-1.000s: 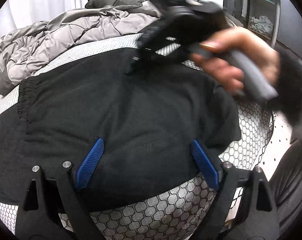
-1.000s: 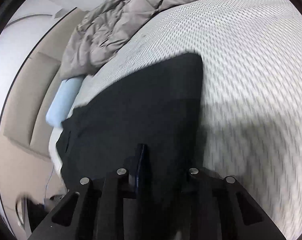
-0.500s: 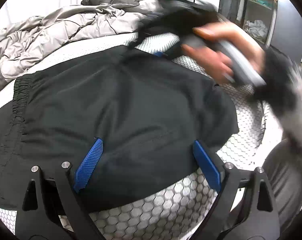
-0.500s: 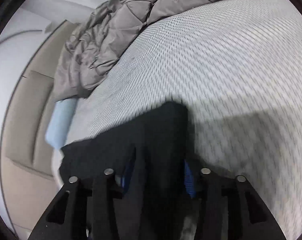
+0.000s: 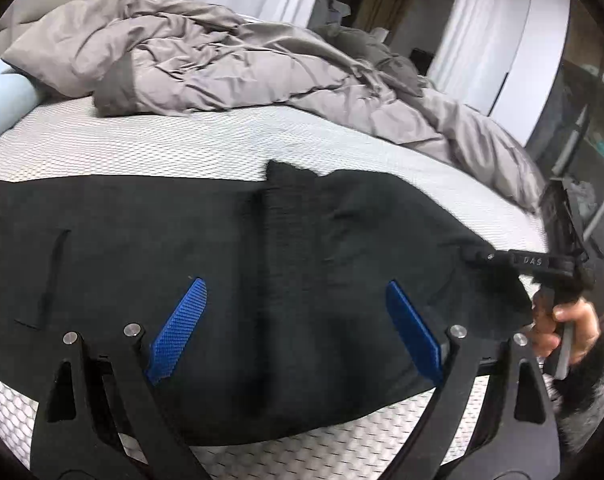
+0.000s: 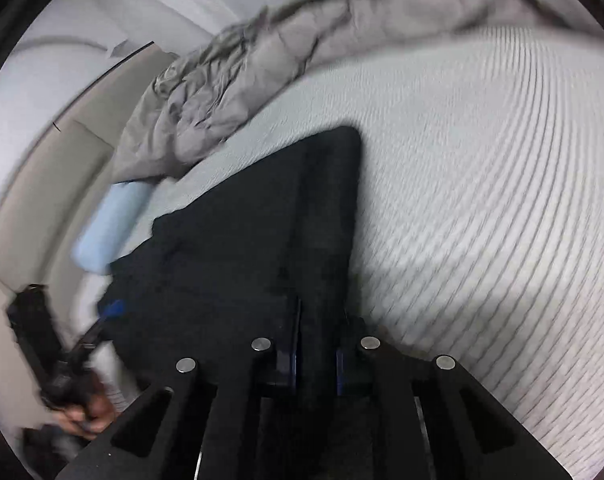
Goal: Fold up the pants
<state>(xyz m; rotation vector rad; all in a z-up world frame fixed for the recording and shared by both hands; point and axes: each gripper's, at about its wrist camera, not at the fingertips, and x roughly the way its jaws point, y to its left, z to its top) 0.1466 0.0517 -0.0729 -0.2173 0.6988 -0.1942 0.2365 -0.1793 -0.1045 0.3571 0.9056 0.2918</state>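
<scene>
1. The left gripper point(image 5: 298, 328) is tilted down over the black pants point(image 5: 230, 280); its blue pads point(image 5: 178, 328) are spread wide, with the cloth below them and nothing gripped.
2. The pants are spread flat across the white patterned mattress point(image 5: 182, 148), near its front edge, with a folded flap lying at the middle.
3. The right gripper point(image 6: 316, 356) is angled down at the pants' right end; its jaws are closing, and a ridge of the black cloth point(image 6: 322, 240) is pinched between the pads.
4. The person's right hand point(image 5: 562, 332) is seen wrapped around the right gripper's handle.
5. A rumpled grey duvet point(image 5: 230, 64) is piled behind the pants, and a pale blue pillow point(image 6: 110, 224) lies at the bed's left end.
</scene>
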